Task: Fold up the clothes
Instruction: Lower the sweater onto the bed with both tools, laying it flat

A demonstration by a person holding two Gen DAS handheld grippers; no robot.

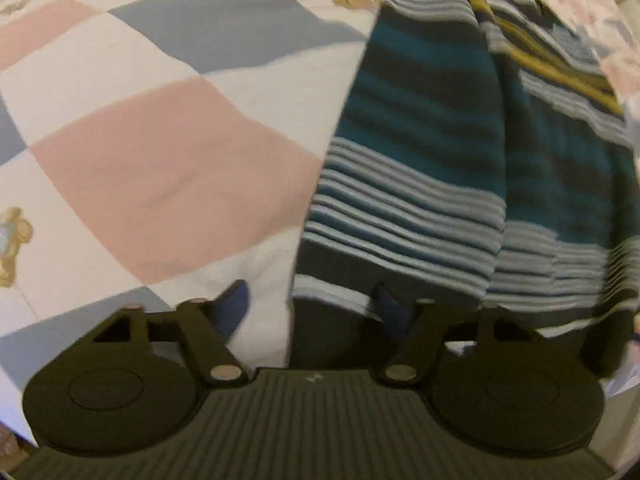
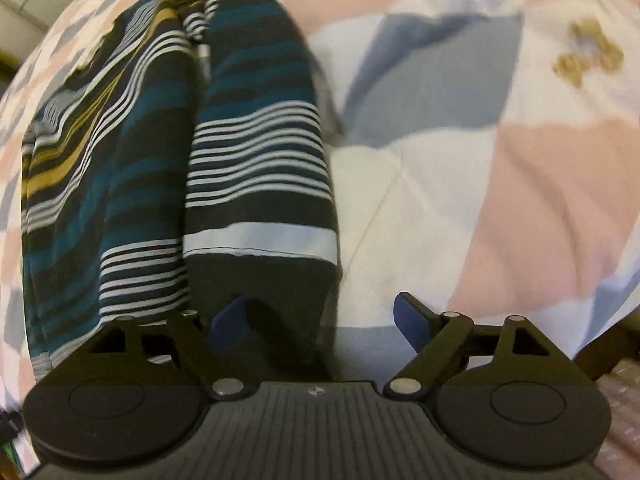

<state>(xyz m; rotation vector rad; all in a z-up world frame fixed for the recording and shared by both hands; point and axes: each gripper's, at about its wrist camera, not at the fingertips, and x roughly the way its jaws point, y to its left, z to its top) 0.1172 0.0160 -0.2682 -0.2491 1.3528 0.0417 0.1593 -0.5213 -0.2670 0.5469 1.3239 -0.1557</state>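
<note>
A striped garment (image 1: 432,152) in dark, teal, white and mustard bands lies bunched lengthwise on a checked quilt (image 1: 160,168). My left gripper (image 1: 312,308) is open, its blue pads (image 1: 234,306) spread apart, with the garment's dark hem edge lying between them. In the right wrist view the same garment (image 2: 256,152) stretches away from me. My right gripper (image 2: 324,316) is open, and the dark hem corner below a white band sits between its fingers near the left pad (image 2: 228,318).
The quilt (image 2: 500,184) has pink, grey-blue and white squares with small yellow bear prints (image 2: 588,56). It spreads to the left of the garment in the left wrist view and to the right in the right wrist view.
</note>
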